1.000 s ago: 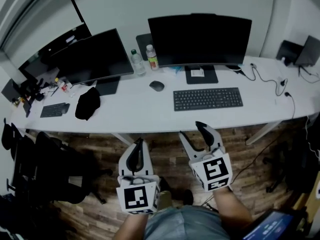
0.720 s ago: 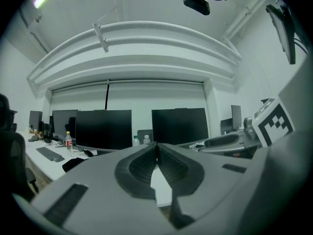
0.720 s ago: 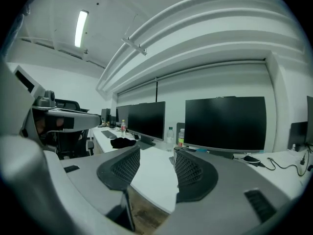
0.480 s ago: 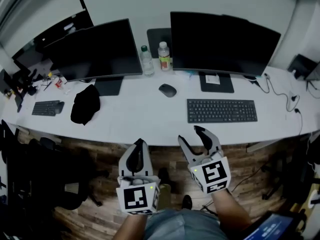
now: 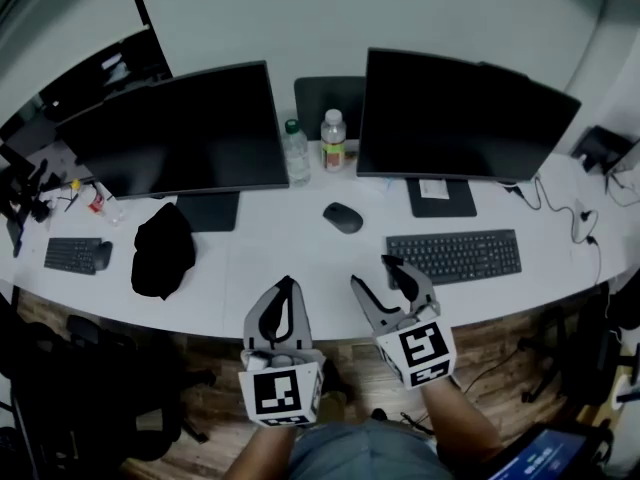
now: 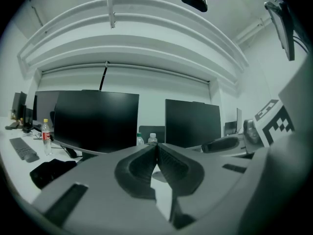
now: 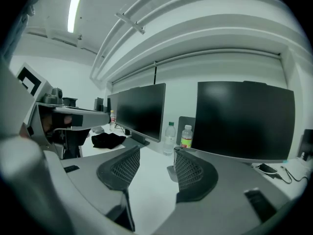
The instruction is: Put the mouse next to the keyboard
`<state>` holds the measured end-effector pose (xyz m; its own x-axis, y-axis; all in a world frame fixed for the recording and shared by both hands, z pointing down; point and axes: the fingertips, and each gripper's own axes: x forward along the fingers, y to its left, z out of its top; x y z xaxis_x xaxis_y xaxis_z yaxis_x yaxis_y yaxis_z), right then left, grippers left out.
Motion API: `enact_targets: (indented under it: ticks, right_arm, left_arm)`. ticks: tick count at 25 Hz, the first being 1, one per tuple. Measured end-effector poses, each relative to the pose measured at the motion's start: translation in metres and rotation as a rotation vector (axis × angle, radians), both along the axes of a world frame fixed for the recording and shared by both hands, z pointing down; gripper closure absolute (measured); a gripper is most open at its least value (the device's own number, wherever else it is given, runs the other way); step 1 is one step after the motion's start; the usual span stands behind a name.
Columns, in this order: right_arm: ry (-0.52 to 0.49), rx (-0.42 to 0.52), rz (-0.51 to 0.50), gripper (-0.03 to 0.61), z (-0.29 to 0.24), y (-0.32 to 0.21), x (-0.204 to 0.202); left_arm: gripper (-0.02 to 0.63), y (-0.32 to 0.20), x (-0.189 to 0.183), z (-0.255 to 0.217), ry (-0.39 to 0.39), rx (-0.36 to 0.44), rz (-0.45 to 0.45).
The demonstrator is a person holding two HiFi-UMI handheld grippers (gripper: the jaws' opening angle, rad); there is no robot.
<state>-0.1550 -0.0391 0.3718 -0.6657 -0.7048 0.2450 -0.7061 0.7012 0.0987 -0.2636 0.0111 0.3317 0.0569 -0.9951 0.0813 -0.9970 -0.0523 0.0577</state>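
Both grippers hang over the near edge of the desk [image 5: 290, 268], and the mouse [image 5: 343, 217] is not yet beside the keyboard [image 5: 454, 256].
The left gripper [image 5: 287, 286] has its jaws together on nothing; the right gripper [image 5: 376, 273] has its jaws apart and empty. Bare desk lies between them and the mouse. The mouse sits left of the keyboard and farther back, apart from it. A black cloth [image 5: 163, 251] lies well to the left. Only the head view shows the keyboard.

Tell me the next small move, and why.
Probably reach the right gripper forward toward the mouse: its jaws stand apart and empty, the mouse lies untouched beyond them, apart from the keyboard, and the left gripper is shut.
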Motion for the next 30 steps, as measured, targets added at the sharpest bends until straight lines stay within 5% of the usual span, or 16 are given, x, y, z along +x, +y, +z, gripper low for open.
enact_targets:
  ticks: [16,30]
  right_arm:
    - [0.014,0.058,-0.003,0.324,-0.031,-0.064,-0.028]
    - [0.091,-0.099,-0.127,0.272,0.037,-0.134,-0.04]
  left_arm:
    - [0.609,-0.066,-0.024,-0.04,-0.058,0.093,0.051]
    - [0.609,-0.133,-0.02,0.012,-0.014,-0.04,-0.017]
